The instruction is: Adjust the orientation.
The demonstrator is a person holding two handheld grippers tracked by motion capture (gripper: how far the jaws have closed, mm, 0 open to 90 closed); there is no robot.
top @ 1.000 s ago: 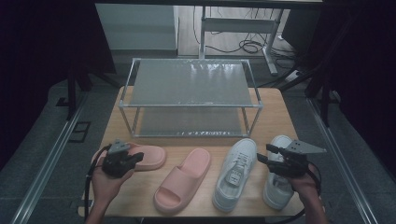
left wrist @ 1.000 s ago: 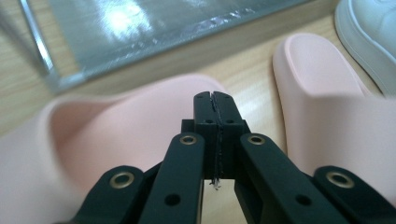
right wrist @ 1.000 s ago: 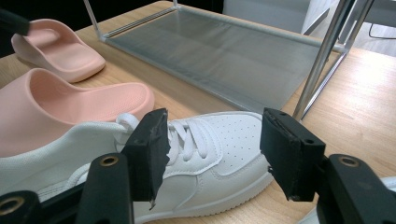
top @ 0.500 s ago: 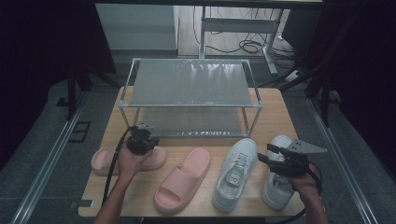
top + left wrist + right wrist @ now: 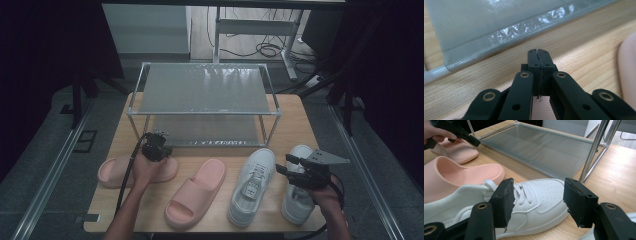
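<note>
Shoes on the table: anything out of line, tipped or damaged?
Only the far-left pink slipper stands out: it lies sideways along the table, while the other pink slipper and both white sneakers point at the shoe rack. The left claw sits over it, shut. No damage shows.

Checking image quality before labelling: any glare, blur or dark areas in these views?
High view: surround very dark, only the light wooden table is lit, overall soft. Left gripper view: bright glare patches on the grey fabric shelf of the metal rack; the shut black left gripper is sharp, pink foam slipper at the edge blurred. Right gripper view: evenly lit, white lace-up sneaker sharp.
</note>
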